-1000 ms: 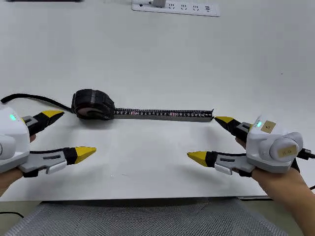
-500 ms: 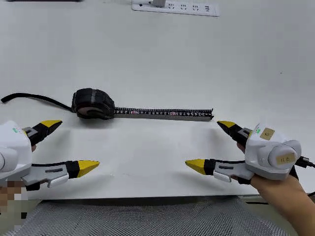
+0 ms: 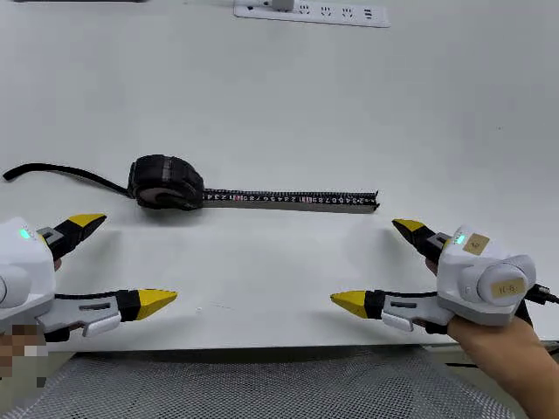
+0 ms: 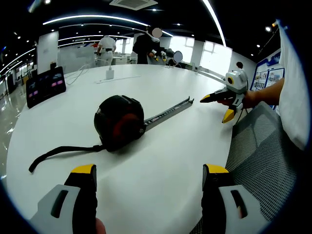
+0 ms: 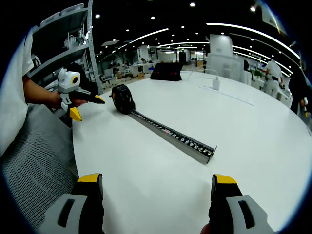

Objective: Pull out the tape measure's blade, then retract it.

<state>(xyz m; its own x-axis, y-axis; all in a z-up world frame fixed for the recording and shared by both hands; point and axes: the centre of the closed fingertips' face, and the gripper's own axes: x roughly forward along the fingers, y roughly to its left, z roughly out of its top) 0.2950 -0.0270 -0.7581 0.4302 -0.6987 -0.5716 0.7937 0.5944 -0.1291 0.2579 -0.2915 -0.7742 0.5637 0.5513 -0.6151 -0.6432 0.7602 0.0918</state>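
Nearest the person, the left tongs (image 3: 133, 257) and right tongs (image 3: 367, 262) are hanging spread and empty over the front edge of the table (image 3: 279, 113), both sitting closer in than a second ago, the right one now lying clear of the tip of the blade (image 3: 293, 200). Beyond them the black tape measure (image 3: 164, 183) is resting unmoved on the white table, its blade lying pulled out flat to the right and its strap (image 3: 52, 172) trailing left. Farther off a power strip (image 3: 312, 12) is lying at the far edge, and ceiling light strips (image 4: 97, 16) are glowing over an open room where people (image 4: 105, 48) are standing.
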